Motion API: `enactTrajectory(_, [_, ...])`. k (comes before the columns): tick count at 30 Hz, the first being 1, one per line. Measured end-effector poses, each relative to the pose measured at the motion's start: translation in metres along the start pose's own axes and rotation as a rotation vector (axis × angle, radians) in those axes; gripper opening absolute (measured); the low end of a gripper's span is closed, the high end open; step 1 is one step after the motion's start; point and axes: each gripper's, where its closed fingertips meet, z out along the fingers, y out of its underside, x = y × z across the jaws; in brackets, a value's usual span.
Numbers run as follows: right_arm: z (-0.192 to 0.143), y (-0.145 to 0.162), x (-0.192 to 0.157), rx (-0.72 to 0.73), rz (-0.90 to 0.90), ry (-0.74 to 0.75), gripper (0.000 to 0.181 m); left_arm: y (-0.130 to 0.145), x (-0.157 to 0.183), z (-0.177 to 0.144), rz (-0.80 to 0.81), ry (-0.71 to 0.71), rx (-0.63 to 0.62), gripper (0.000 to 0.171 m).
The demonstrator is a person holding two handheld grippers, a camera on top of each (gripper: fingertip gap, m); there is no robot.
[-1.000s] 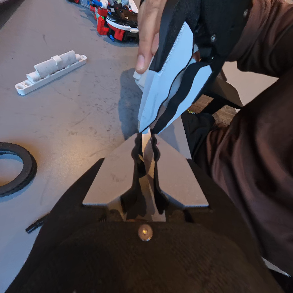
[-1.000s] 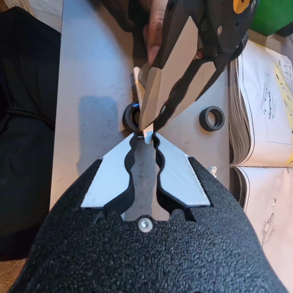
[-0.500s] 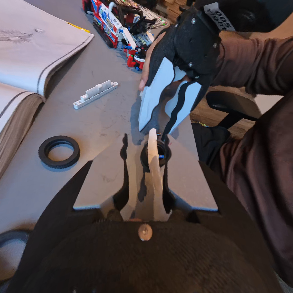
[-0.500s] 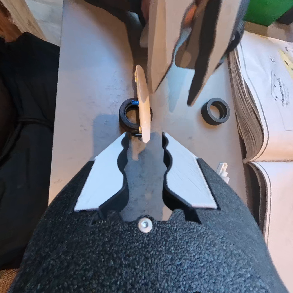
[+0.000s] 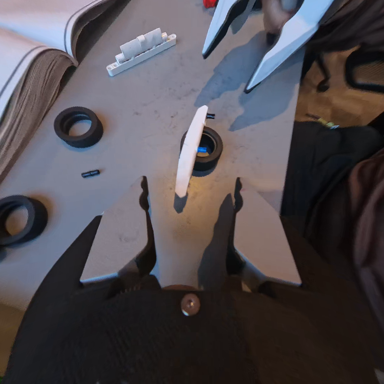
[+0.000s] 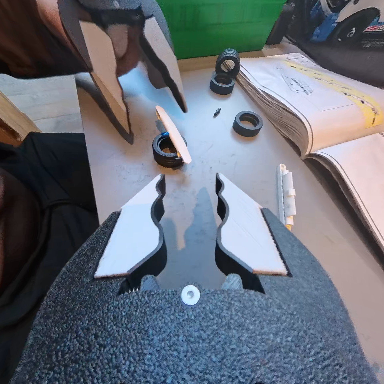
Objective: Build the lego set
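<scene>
A white curved Lego panel leans on edge against a black tyre on the grey table. A blue pin and a black pin stick out of its side. My left gripper is open and empty, just short of the panel's near tip. My right gripper is open and empty, a little back from the panel and tyre. Each view shows the other gripper open beyond the panel: the right one and the left one.
A white beam assembly lies at the back. Loose tyres and a small black pin lie to the left. An open instruction book lies on the right of the right wrist view, a green box behind it. My right tips are roughly 4 cm from the black pin.
Both grippers were shut on the white panel together. Both have opened, let it go and drawn back. The panel now rests against the tyre.
</scene>
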Motion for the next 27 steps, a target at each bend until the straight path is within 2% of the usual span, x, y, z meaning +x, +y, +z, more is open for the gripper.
enactTrajectory(4, [-0.001, 0.005, -0.002, -0.053, 0.02, 0.004, 0.053, 0.0, 0.004, 0.019, 0.084, 0.018, -0.053, 0.09])
enactTrajectory(8, [-0.007, -0.003, -0.004, 0.012, 0.072, -0.031, 0.051, -0.009, 0.013, 0.03, 0.121, 0.05, -0.028, 0.09])
enactTrajectory(9, [-0.009, -0.005, -0.005, 0.03, 0.092, -0.042, 0.05, -0.009, 0.012, 0.033, 0.115, 0.04, -0.039, 0.086])
enactTrajectory(11, [-0.012, -0.007, -0.004, 0.045, 0.127, -0.052, 0.046, -0.006, 0.011, 0.036, 0.094, 0.007, -0.073, 0.063])
enactTrajectory(13, [-0.012, -0.005, -0.006, 0.027, 0.158, -0.055, 0.045, -0.008, 0.014, 0.037, 0.045, -0.018, -0.048, 0.047])
enactTrajectory(15, [-0.011, -0.004, -0.011, 0.009, 0.139, -0.063, 0.04, -0.009, 0.013, 0.038, -0.012, -0.071, -0.014, 0.042])
enactTrajectory(19, [0.001, -0.001, -0.025, -0.057, 0.042, -0.093, 0.026, -0.008, 0.005, 0.037, -0.158, -0.232, -0.003, 0.042])
enactTrajectory(21, [0.012, 0.007, -0.031, -0.117, 0.017, -0.108, 0.026, -0.008, 0.005, 0.036, -0.213, -0.302, -0.003, 0.042])
enactTrajectory(25, [0.03, 0.014, -0.034, -0.196, -0.048, -0.084, 0.019, -0.01, 0.022, 0.037, -0.295, -0.296, 0.035, 0.07])
enactTrajectory(27, [0.036, 0.014, -0.032, -0.218, -0.081, -0.061, 0.019, -0.008, 0.03, 0.035, -0.296, -0.288, 0.046, 0.074])
